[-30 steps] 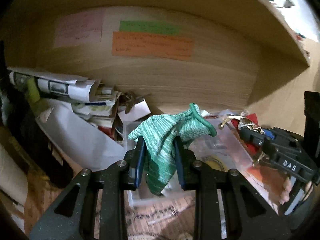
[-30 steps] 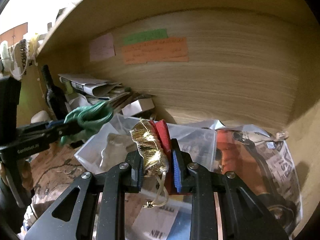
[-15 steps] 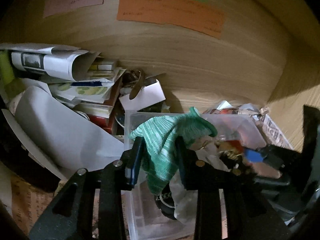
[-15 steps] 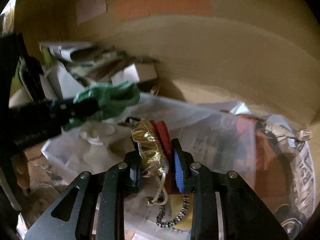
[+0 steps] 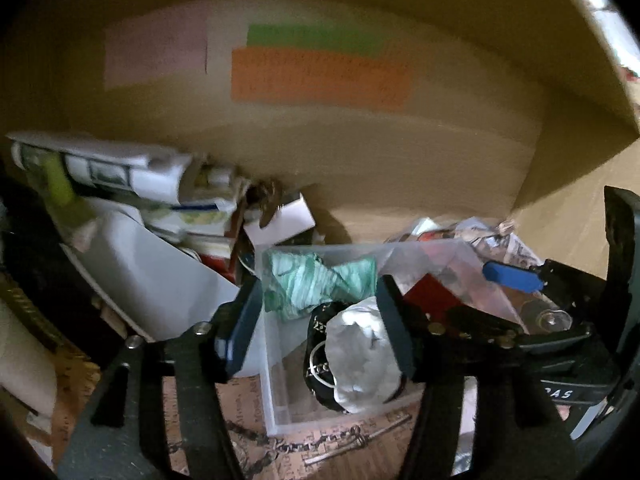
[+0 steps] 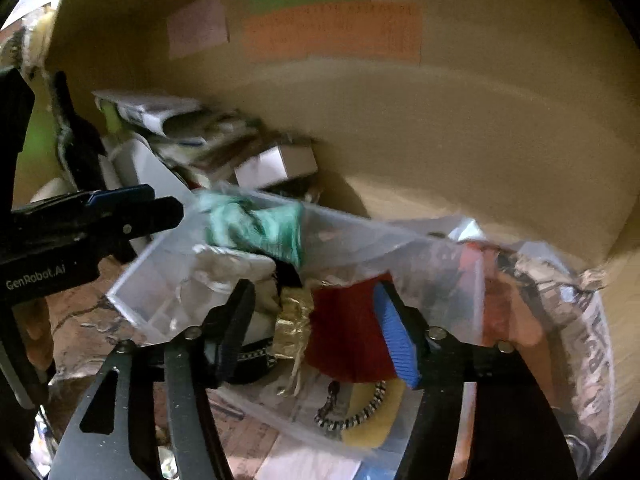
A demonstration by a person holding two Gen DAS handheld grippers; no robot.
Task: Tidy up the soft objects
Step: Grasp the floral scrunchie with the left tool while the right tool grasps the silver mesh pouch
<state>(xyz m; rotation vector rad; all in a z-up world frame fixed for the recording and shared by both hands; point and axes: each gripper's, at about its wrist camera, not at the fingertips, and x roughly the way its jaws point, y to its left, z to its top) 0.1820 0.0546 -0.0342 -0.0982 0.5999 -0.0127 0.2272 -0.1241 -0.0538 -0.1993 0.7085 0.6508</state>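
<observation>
Resting inside a clear plastic bin (image 5: 280, 364), the green knit glove (image 5: 316, 282) lies bunched against the bin's far wall, free of both tools. Left gripper (image 5: 316, 316) hovers just above the bin with its jaws spread wide, nothing between them. In the right wrist view the same glove (image 6: 256, 228) shows behind the clear wall of the bin (image 6: 160, 292), just beyond the tips of the left gripper (image 6: 160, 206).

Right gripper (image 6: 316, 320) also has its jaws wide apart and empty. Below its gap lie a gold fabric pouch (image 6: 294, 320) and a red fabric piece (image 6: 348, 336), side by side and touching, at the bin's near right corner. Cannot tell whether the red piece sits wholly inside the bin.

Other contents of the bin: a crumpled white bundle (image 5: 360, 356) and a black patterned band (image 5: 316, 360) curving round its left side, both nearer than the glove.

Surroundings: wooden back wall (image 5: 400, 168) carrying 3 paper notes, pink (image 5: 156, 52), green (image 5: 312, 38) and orange (image 5: 320, 78). Stacked papers and boxes (image 5: 132, 176) to the left of the bin. Clear plastic bags (image 6: 440, 280) over printed paper to the right. Both views are motion-blurred.
</observation>
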